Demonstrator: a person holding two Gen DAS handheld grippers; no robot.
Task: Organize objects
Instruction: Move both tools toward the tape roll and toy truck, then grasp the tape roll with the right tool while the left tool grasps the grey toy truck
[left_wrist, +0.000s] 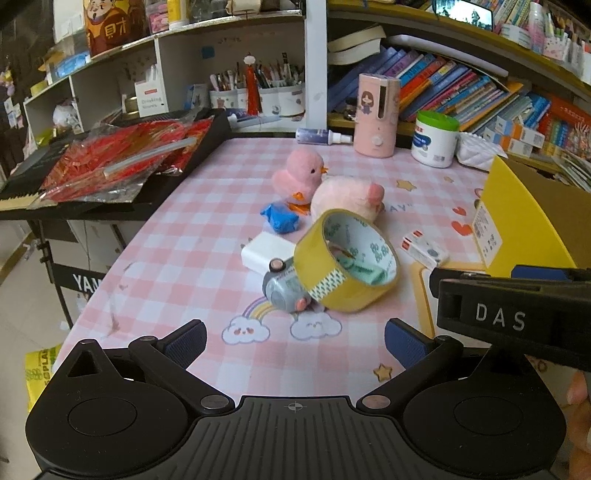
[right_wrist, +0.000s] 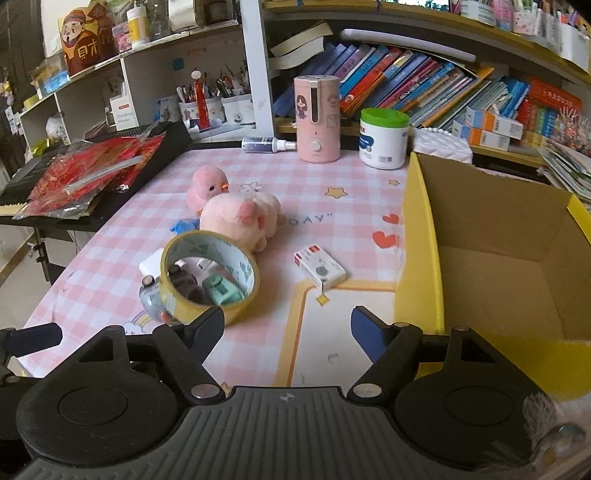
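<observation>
Both grippers (left_wrist: 295, 341) (right_wrist: 288, 328) gape; yellow box (right_wrist: 417, 236) holds nothing visible.

Soft, even daylight fills both views, bright enough for clear colour, with only faint shadows under things on the worktop (left_wrist: 177, 236). Fisheye distortion bows the shelves (right_wrist: 424, 44) strongly toward the picture edges. The centre is sharp; the extreme corners go dark and blurred.
</observation>
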